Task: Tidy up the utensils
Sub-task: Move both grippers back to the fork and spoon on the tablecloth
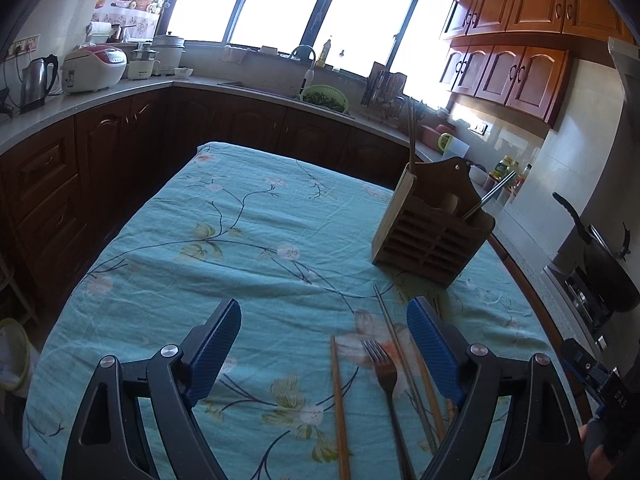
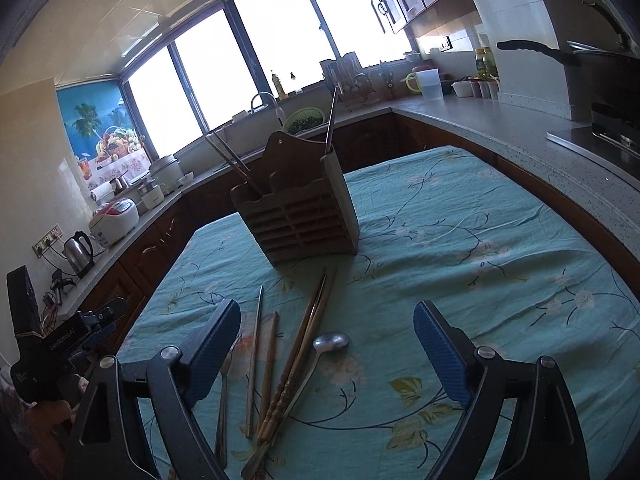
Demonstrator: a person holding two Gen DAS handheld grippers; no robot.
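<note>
A wooden utensil holder [image 1: 432, 236] [image 2: 300, 216] stands on the teal floral tablecloth [image 1: 240, 248] [image 2: 460, 240], with chopsticks and a metal utensil standing in it. Loose utensils lie on the cloth in front of it: a fork [image 1: 386, 376], wooden chopsticks [image 1: 340, 408] [image 2: 296, 364], a metal chopstick [image 2: 254, 364] and a metal spoon [image 2: 330, 342]. My left gripper [image 1: 324, 320] is open and empty above the fork and chopsticks. My right gripper [image 2: 326, 320] is open and empty above the spoon and chopsticks.
Kitchen counters wrap around the table. On them are a kettle [image 1: 36, 80], a rice cooker [image 1: 94, 68], a green colander [image 1: 324, 98] by the sink, and a pan [image 1: 600, 256] on the stove at the right. The other hand-held gripper shows at each view's edge.
</note>
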